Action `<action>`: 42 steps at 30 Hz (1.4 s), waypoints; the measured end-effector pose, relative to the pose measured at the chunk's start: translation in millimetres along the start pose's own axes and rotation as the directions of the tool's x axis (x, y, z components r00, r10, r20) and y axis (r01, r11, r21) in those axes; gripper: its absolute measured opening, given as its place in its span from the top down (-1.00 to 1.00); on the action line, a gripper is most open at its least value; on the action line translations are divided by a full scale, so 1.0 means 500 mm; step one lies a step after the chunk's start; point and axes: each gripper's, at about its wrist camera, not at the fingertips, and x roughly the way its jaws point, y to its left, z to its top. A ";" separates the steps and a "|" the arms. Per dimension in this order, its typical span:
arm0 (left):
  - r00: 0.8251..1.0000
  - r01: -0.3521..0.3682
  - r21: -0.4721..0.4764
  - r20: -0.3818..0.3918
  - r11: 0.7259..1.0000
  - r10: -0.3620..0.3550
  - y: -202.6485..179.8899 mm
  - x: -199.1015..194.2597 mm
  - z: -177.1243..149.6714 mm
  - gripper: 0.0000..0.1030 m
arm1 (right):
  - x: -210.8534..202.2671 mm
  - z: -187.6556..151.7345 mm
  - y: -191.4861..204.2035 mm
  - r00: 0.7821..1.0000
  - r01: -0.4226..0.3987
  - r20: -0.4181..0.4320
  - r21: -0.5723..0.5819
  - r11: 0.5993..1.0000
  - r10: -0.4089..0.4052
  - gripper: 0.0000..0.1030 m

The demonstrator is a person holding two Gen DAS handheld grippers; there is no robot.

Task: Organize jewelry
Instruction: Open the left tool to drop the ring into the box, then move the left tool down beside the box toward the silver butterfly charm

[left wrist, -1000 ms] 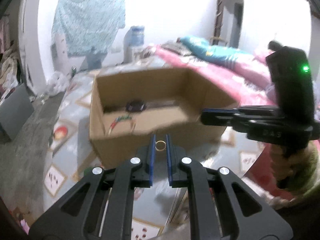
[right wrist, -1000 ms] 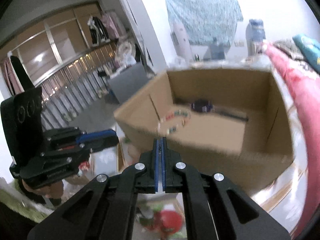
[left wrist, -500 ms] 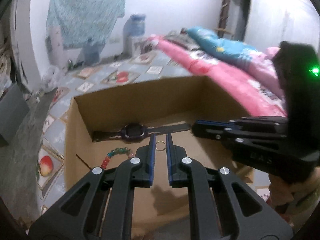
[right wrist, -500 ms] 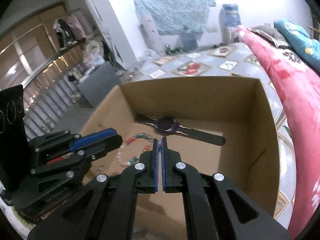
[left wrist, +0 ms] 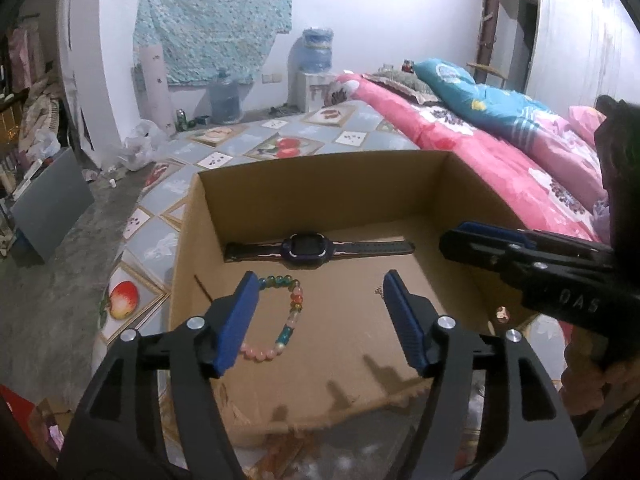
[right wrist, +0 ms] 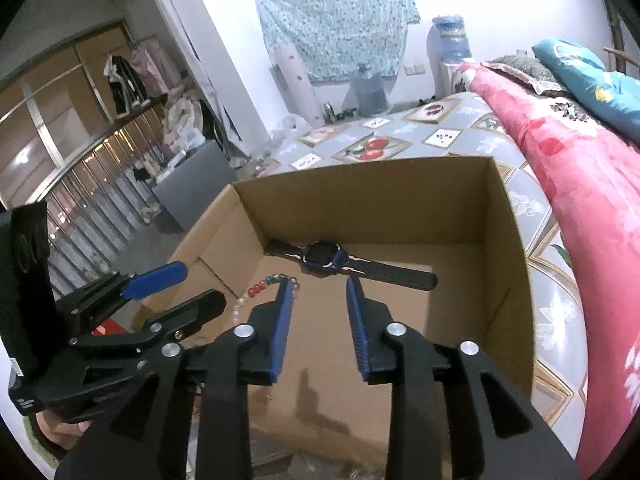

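Observation:
An open cardboard box (left wrist: 472, 184) (right wrist: 516, 248) holds a dark watch (left wrist: 308, 246) (right wrist: 324, 258) laid flat and a coloured bead bracelet (left wrist: 294, 312) (right wrist: 260, 289). My left gripper (left wrist: 320, 292) (right wrist: 202, 285) hangs over the box, its jaws opening wide with nothing between them. A small gold ring (left wrist: 378, 290) lies on the box floor beside its right finger. My right gripper (right wrist: 319, 284) (left wrist: 452, 238) hovers over the box too, jaws opening and empty. A tiny copper-coloured piece (left wrist: 501, 313) shows below it by the right wall.
The box sits on a fruit-patterned cloth (left wrist: 280, 146) (right wrist: 372, 148). A pink blanket and blue pillow (left wrist: 480, 100) lie to the right. Water bottles (left wrist: 318, 50) stand by the back wall. A grey case (left wrist: 48, 204) and clutter sit on the floor at left.
Both grippers moved forward over the box and their jaws opened. The gold ring that the left gripper pinched is out of its jaws and lies in the box.

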 end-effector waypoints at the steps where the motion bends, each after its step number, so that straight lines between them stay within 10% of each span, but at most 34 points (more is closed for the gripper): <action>1: 1.000 -0.001 -0.003 0.008 1.000 0.002 -0.001 -0.011 -0.005 -0.26 | -0.011 -0.004 0.001 1.000 -0.010 0.008 0.004 1.000 0.010 0.31; 20: 0.994 0.058 -0.042 0.092 0.997 -0.053 -0.018 -0.150 -0.147 -0.53 | -0.192 -0.147 0.076 0.991 0.005 0.133 -0.124 0.992 0.012 -0.41; 26: 0.998 0.058 -0.040 0.036 0.998 -0.056 -0.017 -0.141 -0.192 -0.57 | -0.188 -0.216 0.062 0.992 0.125 0.033 -0.160 0.979 -0.121 -0.67; 34: 0.999 0.042 -0.018 -0.017 0.999 -0.042 -0.037 -0.106 -0.240 -0.57 | -0.158 -0.302 0.021 0.923 0.355 -0.077 -0.215 0.910 -0.378 -0.87; 42: 0.995 0.101 0.038 -0.015 0.994 -0.100 -0.090 -0.073 -0.261 -0.57 | -0.152 -0.313 0.004 0.902 0.388 -0.087 -0.266 0.882 -0.423 -0.87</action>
